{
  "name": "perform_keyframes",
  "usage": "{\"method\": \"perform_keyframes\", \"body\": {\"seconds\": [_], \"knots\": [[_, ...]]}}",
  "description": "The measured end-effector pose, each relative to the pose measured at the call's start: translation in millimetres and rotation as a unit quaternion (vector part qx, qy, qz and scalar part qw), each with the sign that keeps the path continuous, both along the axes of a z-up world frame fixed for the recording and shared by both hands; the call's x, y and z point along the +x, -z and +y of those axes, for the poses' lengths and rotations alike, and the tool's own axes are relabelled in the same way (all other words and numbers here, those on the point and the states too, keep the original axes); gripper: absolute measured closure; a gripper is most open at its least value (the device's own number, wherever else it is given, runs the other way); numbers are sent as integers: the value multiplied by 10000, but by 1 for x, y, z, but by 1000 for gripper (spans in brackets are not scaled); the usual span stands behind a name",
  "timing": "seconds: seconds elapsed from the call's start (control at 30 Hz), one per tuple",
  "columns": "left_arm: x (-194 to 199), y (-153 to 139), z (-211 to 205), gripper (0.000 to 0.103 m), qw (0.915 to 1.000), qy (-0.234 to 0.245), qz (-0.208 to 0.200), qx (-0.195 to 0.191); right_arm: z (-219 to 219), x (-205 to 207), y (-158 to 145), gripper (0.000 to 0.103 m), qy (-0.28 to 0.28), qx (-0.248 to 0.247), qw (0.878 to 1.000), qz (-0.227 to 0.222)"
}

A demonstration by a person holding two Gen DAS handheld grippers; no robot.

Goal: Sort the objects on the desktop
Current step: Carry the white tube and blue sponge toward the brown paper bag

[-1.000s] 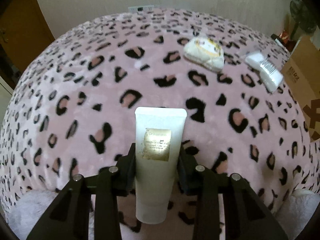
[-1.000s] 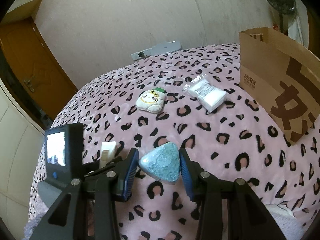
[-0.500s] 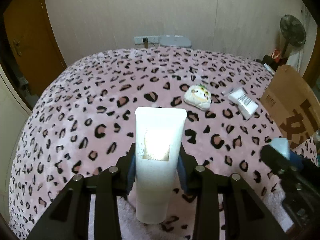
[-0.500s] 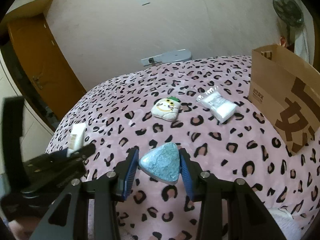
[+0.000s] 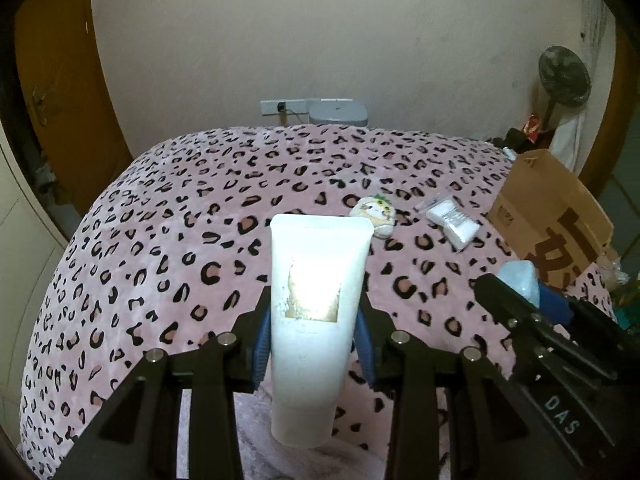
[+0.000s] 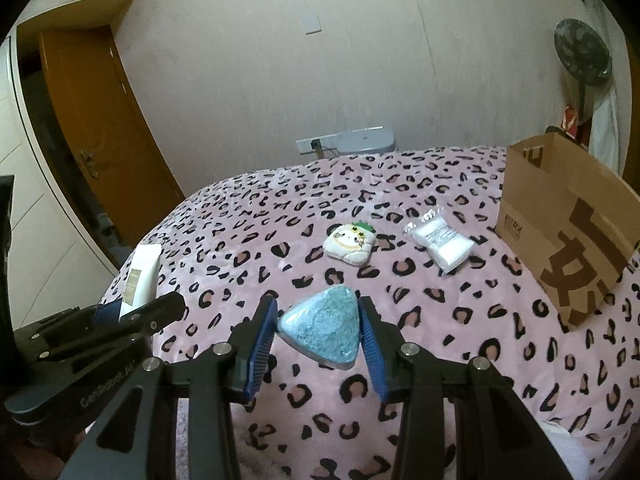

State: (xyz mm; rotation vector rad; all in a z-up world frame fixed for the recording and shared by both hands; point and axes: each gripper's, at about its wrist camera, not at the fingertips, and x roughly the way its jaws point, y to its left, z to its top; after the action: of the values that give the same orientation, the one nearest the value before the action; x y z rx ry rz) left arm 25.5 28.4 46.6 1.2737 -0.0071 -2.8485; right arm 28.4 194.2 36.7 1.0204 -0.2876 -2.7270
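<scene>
Now the left gripper (image 5: 316, 332) clamps a white tube (image 5: 318, 320) between its jaws, long axis running forward along the fingers, flat crimped end ahead. The right gripper (image 6: 318, 330) pinches a blue triangular pouch (image 6: 324, 330), apex forward. Since half a second ago both have lifted, and the leopard blanket (image 5: 160, 240) lies lower.

Both the left gripper (image 5: 316, 344) and the right gripper (image 6: 318, 340) are matte black linkage frames with silver round screw heads and ribbed blue finger pads (image 6: 260, 344), their side plates carrying pale lettering.
</scene>
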Motion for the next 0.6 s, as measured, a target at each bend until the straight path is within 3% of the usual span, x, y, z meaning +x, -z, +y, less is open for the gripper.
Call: {"method": "perform_keyframes", "body": {"seconds": [0.6], "knots": [[13,-24,67,66,9975,678,172,109,52,32,-27,61,527,142,9981,301]]}}
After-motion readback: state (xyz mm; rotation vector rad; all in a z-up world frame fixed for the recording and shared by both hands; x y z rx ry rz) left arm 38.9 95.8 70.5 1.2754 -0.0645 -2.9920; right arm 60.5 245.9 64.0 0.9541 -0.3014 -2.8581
